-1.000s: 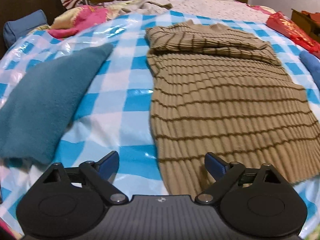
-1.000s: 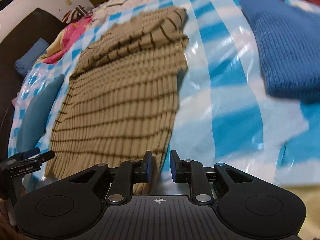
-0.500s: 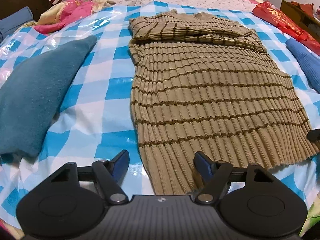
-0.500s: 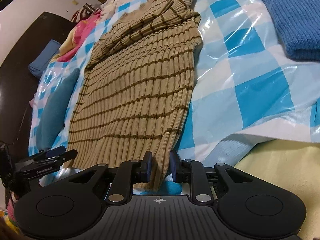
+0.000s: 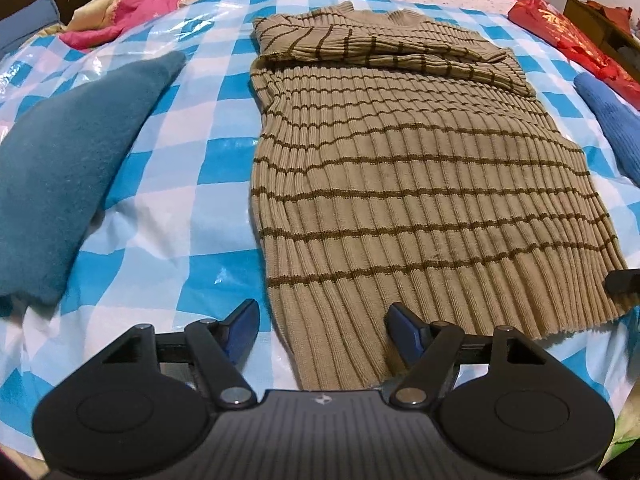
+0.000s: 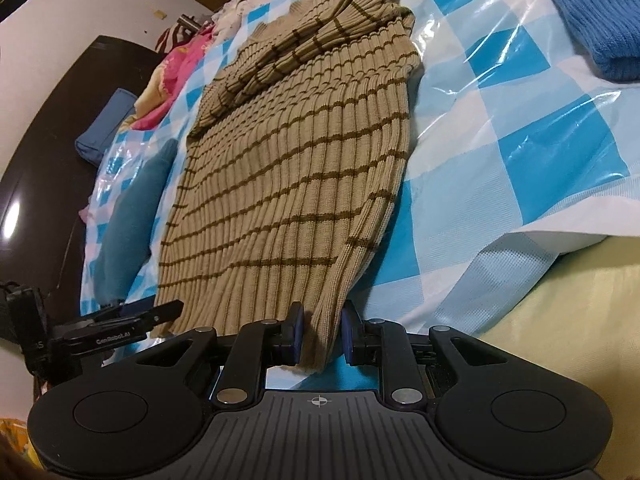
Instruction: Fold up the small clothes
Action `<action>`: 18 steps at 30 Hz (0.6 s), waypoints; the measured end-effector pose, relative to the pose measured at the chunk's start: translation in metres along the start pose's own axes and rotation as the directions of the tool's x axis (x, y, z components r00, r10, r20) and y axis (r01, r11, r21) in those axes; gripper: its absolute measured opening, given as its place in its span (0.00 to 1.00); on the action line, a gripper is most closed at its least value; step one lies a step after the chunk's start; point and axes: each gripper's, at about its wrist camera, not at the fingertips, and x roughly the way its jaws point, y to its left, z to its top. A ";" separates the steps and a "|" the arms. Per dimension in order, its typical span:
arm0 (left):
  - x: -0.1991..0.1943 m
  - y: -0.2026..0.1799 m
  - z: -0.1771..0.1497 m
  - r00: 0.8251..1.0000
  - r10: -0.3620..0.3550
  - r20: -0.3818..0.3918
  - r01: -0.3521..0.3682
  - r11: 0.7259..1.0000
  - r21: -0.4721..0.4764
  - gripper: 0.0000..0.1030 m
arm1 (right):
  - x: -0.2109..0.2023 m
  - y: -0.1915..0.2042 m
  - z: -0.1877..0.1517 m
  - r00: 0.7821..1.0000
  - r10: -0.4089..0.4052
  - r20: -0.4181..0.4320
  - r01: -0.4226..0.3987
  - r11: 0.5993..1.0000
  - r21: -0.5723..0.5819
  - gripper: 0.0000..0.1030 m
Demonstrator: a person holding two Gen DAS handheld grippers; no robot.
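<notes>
A tan ribbed sweater with brown stripes (image 5: 416,184) lies flat on the blue-and-white checked plastic sheet (image 5: 212,148), sleeves folded across its top. My left gripper (image 5: 322,322) is open, its fingers either side of the sweater's near-left hem corner, low over the sheet. My right gripper (image 6: 322,334) is narrowly open with the near-right hem corner of the sweater (image 6: 304,184) between its pads, which stand a little apart from the cloth. The left gripper also shows in the right wrist view (image 6: 132,318).
A teal folded garment (image 5: 68,160) lies left of the sweater. A blue knitted garment (image 6: 596,12) lies to the right. Pink bedding (image 5: 124,12) and a red bag (image 5: 568,36) sit at the far edges. The sheet's edge over yellow bedding (image 6: 560,320) is near right.
Both grippers have moved in closer to the sweater's near hem. The left gripper now straddles the left corner; the right gripper's fingers have opened slightly around the right corner.
</notes>
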 end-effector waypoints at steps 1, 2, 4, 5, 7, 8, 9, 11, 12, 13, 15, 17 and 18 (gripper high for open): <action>-0.001 0.001 0.000 1.000 -0.004 -0.001 0.004 1.000 -0.006 0.76 | -0.001 0.000 -0.001 1.000 0.004 0.003 -0.004 1.000 0.002 0.20; -0.001 0.002 0.000 1.000 -0.006 -0.001 0.006 1.000 -0.013 0.67 | -0.002 -0.001 -0.001 1.000 0.010 0.006 -0.010 1.000 0.009 0.18; -0.003 0.005 -0.001 1.000 -0.023 -0.002 0.023 0.999 -0.030 0.54 | -0.005 -0.002 -0.003 0.999 0.031 0.018 -0.031 0.999 0.028 0.15; -0.004 0.006 -0.001 0.999 -0.038 -0.001 0.038 0.998 -0.041 0.47 | -0.007 -0.003 -0.004 0.999 0.040 0.025 -0.041 0.998 0.037 0.14; -0.006 0.007 -0.003 0.998 -0.058 0.004 0.058 0.997 -0.059 0.38 | -0.011 -0.005 -0.006 0.998 0.059 0.033 -0.060 0.997 0.054 0.12; -0.007 0.007 -0.003 0.998 -0.063 0.007 0.063 0.996 -0.065 0.34 | -0.013 -0.006 -0.007 0.997 0.071 0.039 -0.073 0.995 0.064 0.12; -0.008 0.008 -0.003 0.998 -0.070 0.011 0.070 0.995 -0.075 0.32 | -0.014 -0.007 -0.008 0.996 0.083 0.044 -0.086 0.993 0.076 0.11; -0.010 0.011 -0.004 0.997 -0.079 0.017 0.081 0.992 -0.094 0.30 | -0.018 -0.010 -0.009 0.993 0.106 0.057 -0.111 0.989 0.100 0.10; -0.011 0.012 -0.004 0.996 -0.082 0.020 0.084 0.991 -0.101 0.29 | -0.019 -0.011 -0.010 0.991 0.114 0.064 -0.121 0.987 0.110 0.09; -0.013 0.012 -0.005 0.996 -0.085 0.027 0.088 0.990 -0.107 0.28 | -0.021 -0.013 -0.010 0.990 0.120 0.073 -0.128 0.985 0.118 0.08; -0.016 0.014 -0.006 0.996 -0.087 0.036 0.091 0.989 -0.115 0.26 | -0.025 -0.014 -0.011 0.989 0.117 0.090 -0.128 0.984 0.128 0.07; -0.021 0.017 -0.007 0.995 -0.093 0.045 0.098 0.987 -0.128 0.23 | -0.030 -0.016 -0.012 0.987 0.118 0.112 -0.133 0.981 0.139 0.06; -0.024 0.019 -0.008 0.994 -0.098 0.048 0.104 0.985 -0.140 0.21 | -0.033 -0.016 -0.012 0.985 0.120 0.122 -0.137 0.980 0.144 0.06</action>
